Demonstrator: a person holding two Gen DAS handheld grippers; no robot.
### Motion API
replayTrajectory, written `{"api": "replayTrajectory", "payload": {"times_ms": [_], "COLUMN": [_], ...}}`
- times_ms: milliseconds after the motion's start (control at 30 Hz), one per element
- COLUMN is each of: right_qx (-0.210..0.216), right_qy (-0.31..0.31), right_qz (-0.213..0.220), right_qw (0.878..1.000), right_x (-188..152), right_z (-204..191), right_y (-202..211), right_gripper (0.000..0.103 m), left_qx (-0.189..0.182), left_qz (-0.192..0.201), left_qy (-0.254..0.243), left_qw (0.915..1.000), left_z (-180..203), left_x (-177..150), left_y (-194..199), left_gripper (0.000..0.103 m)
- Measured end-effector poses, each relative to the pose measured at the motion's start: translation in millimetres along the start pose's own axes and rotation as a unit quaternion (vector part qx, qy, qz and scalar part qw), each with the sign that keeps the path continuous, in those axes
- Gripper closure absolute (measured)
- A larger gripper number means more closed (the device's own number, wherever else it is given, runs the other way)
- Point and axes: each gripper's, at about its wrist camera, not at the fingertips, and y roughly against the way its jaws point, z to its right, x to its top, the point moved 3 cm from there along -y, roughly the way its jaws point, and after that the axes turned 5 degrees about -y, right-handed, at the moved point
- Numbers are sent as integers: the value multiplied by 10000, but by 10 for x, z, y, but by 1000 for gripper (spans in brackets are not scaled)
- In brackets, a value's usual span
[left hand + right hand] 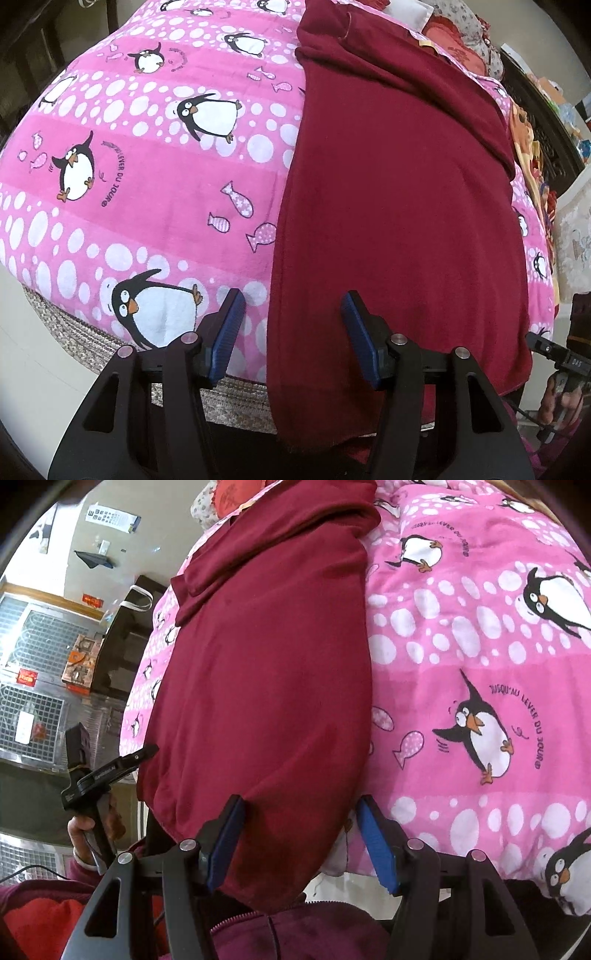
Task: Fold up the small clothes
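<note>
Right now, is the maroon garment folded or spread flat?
Partly folded: the maroon garment lies as a long narrow strip on the penguin blanket, its far end doubled over.

You see a pink penguin-print blanket (155, 177) filling the frame, a dark cabinet (125, 642) at mid left, metal grilles (33, 701) lower left, and a pale wall (155, 535) upper left.
</note>
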Motion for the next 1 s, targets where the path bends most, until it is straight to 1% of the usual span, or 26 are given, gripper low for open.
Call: {"api": "replayTrajectory", "payload": {"times_ms": [233,467,600,667,700,733,767,867,933,1000], "right_qx": [-4,0,32,41,24,-9,-61,-271,-392,-463], "right_qy": [68,149,105,133,179,257,386,719,864,878], "right_qz": [12,-7,154,205,217,236,264,496,567,554], "right_qw": [10000,9999,9998,9997,9996,9994,9989,9958,9939,9935], "right_x": [31,13,3,-14,-20,-24,-24,-19,-3,11], "right_z": [1,7,0,2,-3,-17,-44,-135,-171,-143], "right_y": [-39,-15,-6,-2,2,13,34,121,156,148], "right_gripper": [41,40,41,50,52,59,68,80,81,82], "left_qx": [139,151,89,-12,-55,-102,-132,-256,-234,-172], "left_qz": [-37,-20,-60,-112,-130,-154,-170,-226,-229,-217], "left_qy": [-101,-105,-155,-121,-94,-65,-52,-67,-128,-260], "left_qw": [9998,9998,9998,9999,9999,9998,9998,9994,9994,9993], "left_z": [61,76,65,37,19,3,-17,-32,-12,37], "left_x": [20,36,-2,-10,-36,-40,-51,-79,-93,-110], "left_y": [-39,-63,-46,-36,-22,-18,-7,4,7,-7], "left_gripper": [43,43,43,43,43,42,42,33,29,25]}}
